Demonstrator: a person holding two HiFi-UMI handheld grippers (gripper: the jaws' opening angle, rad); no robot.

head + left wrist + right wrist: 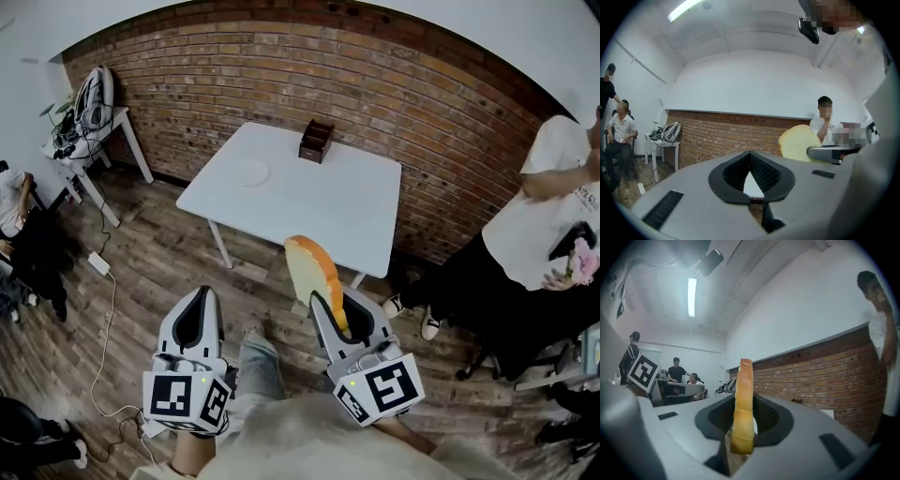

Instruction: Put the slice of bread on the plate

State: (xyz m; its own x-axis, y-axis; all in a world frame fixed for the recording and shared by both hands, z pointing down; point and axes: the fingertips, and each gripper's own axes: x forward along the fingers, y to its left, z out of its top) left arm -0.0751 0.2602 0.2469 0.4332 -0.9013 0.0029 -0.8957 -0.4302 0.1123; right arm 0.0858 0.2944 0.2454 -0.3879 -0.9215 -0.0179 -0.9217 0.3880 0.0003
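Head view: white counter stands against brick wall, well ahead of both claws. White plate sits on counter's left part, bare; dark brown box is near counter's far edge, apart from plate. Slice of bread is not on plate: it stands upright on edge, pinched at its lower end in right claw, over wooden floor short of counter. Left claw is beside it, left of the person's knee, carrying nothing. A person in white shirt stands at right by the wall. Left gripper view: left claw's jaws meet at the tips, nothing between them; bread's pale face shows off to the right, brick wall behind. Right gripper view: bread seen edge-on, crust facing the camera, upright between the two pads, jaws narrow and closed onto it from both sides; brick wall at right, people at a desk far left.
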